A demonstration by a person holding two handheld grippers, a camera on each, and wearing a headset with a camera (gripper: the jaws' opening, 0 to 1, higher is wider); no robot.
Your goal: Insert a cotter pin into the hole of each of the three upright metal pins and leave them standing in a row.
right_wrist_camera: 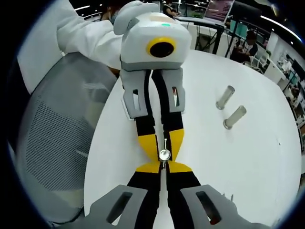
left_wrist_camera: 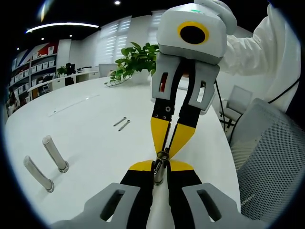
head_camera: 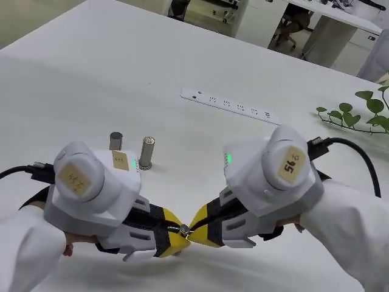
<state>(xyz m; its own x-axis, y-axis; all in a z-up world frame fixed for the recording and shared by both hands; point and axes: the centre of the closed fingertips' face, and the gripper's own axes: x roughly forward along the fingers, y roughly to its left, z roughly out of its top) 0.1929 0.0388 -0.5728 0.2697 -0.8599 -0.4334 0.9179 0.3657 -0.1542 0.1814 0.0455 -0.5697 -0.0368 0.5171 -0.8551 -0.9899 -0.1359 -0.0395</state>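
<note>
Head view showed the bench (head_camera: 182, 55), with two pins (head_camera: 147, 152) standing far left. The left gripper (left_wrist_camera: 159, 168) had its jaws clamped on a third pin (left_wrist_camera: 158, 174). The right gripper (right_wrist_camera: 164, 167) had its jaws closed against that pin's end. Any cotter pin between them was too small to make out. The steel pin looked stiff and slick, best held mid-shaft.

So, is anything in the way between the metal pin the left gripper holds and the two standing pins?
Nothing visible: the table is bare between the held metal pin and the two standing pins; two cotter pins lie farther off.
</note>
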